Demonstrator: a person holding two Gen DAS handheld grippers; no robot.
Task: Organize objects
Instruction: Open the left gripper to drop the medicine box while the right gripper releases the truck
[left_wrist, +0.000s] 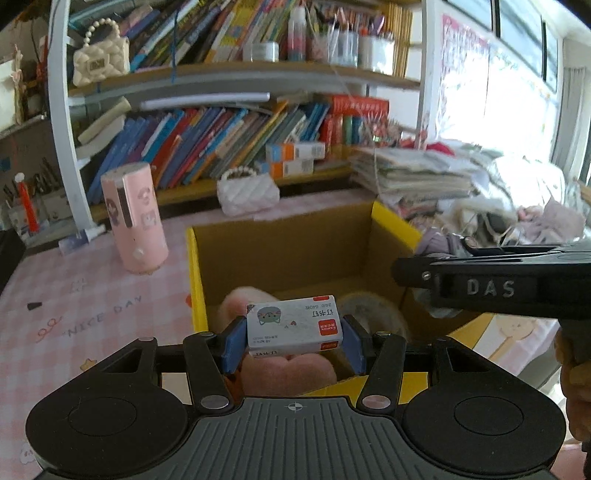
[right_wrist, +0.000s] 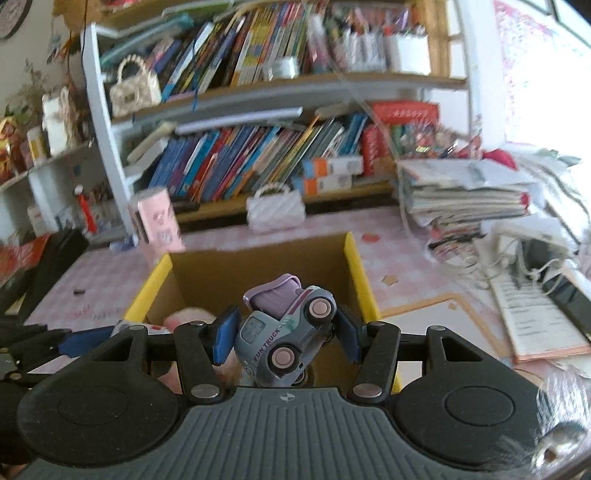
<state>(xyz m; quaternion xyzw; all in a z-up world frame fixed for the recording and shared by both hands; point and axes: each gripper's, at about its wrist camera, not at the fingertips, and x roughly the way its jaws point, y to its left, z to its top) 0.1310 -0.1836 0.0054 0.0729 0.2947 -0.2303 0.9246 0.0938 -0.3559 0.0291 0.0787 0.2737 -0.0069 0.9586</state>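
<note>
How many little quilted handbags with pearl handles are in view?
2: a cream handbag on the upper shelf, left end; a white handbag on the table before the lower books. Others may be hidden.

We've got a bookshelf (left_wrist: 221, 147) crammed with leaning books, a pink cylinder (left_wrist: 135, 218) on the checked tablecloth (left_wrist: 74, 295), a white quilted purse (left_wrist: 247, 192) and stacked papers (left_wrist: 413, 173) beside it.
</note>
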